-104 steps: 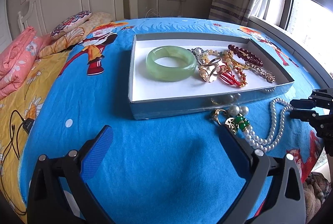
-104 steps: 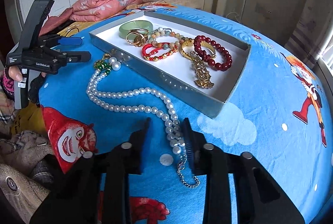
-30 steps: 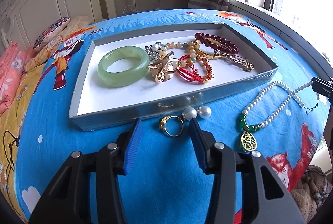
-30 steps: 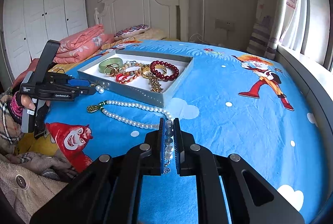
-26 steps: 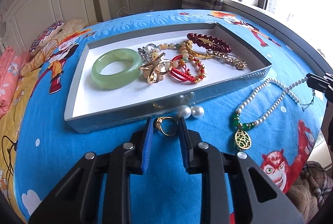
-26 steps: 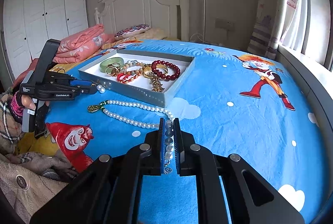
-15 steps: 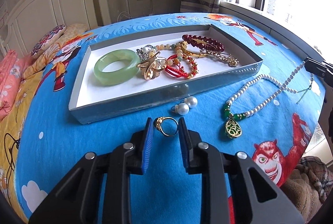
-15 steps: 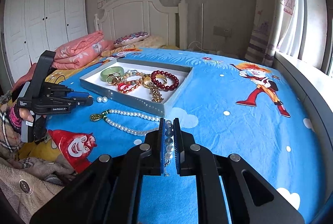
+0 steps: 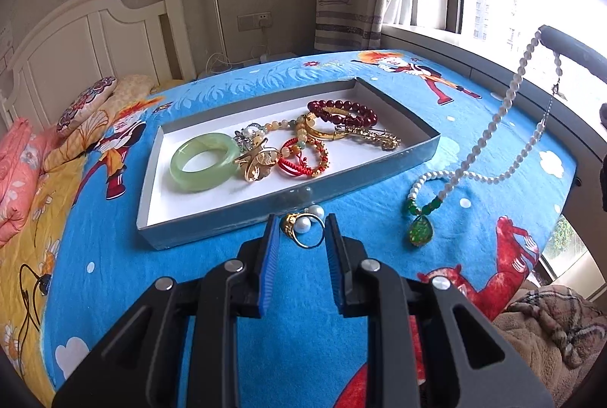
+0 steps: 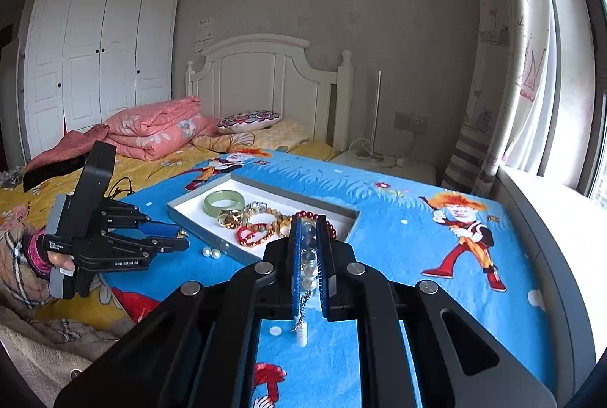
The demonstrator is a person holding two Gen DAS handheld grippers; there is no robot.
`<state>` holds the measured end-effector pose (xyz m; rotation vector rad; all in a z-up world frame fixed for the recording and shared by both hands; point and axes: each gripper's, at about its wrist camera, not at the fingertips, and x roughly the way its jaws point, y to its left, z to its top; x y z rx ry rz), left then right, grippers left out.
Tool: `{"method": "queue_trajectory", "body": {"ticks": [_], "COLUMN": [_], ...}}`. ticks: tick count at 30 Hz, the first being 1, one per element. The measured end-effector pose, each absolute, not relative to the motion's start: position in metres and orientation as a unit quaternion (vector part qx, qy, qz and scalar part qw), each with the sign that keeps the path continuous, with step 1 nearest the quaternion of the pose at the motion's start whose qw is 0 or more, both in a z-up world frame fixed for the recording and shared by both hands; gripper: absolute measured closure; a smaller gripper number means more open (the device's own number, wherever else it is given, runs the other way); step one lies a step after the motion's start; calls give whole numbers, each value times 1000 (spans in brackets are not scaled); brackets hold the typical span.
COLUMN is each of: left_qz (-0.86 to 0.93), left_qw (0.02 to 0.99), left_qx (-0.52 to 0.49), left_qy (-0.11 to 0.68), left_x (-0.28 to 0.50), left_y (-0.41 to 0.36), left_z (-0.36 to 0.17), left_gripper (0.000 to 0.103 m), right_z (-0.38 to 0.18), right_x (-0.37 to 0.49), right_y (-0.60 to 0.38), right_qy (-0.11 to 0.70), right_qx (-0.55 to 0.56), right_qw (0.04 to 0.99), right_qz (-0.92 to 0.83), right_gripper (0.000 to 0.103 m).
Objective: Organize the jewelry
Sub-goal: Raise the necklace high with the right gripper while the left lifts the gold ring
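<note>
- Bedroom: white headboard (image 10: 261,74), white wardrobe (image 10: 95,66), curtained window on my right. Work surface is a bed under a blue cartoon-print sheet (image 9: 212,279).
- A shallow grey tray (image 9: 402,161) lies on the sheet. Inside: green jade bangle (image 9: 203,167), dark red bead bracelet (image 9: 343,112), red cord bracelet (image 9: 303,157), gold pieces tangled between them.
- My left gripper (image 9: 299,237) is closed on a gold ring (image 9: 303,231), held just in front of the tray's near wall.
- Two loose pearls (image 10: 211,253) lie on the sheet beside that wall.
- My right gripper (image 10: 308,248) clamps the pearl necklace (image 9: 489,138) near its clasp end. The strand hangs from it; the green pendant (image 9: 420,231) rests on the sheet, right of the tray.
</note>
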<state>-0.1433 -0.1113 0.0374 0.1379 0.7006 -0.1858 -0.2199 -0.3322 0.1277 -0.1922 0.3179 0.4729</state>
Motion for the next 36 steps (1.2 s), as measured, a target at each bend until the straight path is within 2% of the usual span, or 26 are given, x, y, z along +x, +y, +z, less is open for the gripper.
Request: {"method": "queue_trajectory", "body": {"ticks": [26,36], "left_qz": [-93,-99], "left_qw": [936,934], "left_qx": [57,56], "left_qy": [334,338], "left_x": [-136,-116], "left_y": [-102,-106], "left_z": [49,50], "left_gripper": [79,79], "right_z": [200,207], "right_x": [-198,-155], "right_y": [-292,-274], "right_qy": [80,95], "right_qx": [-136,-139], "right_qw": [959,959], "right_qz": [234,227], "right_gripper": [93,93]}}
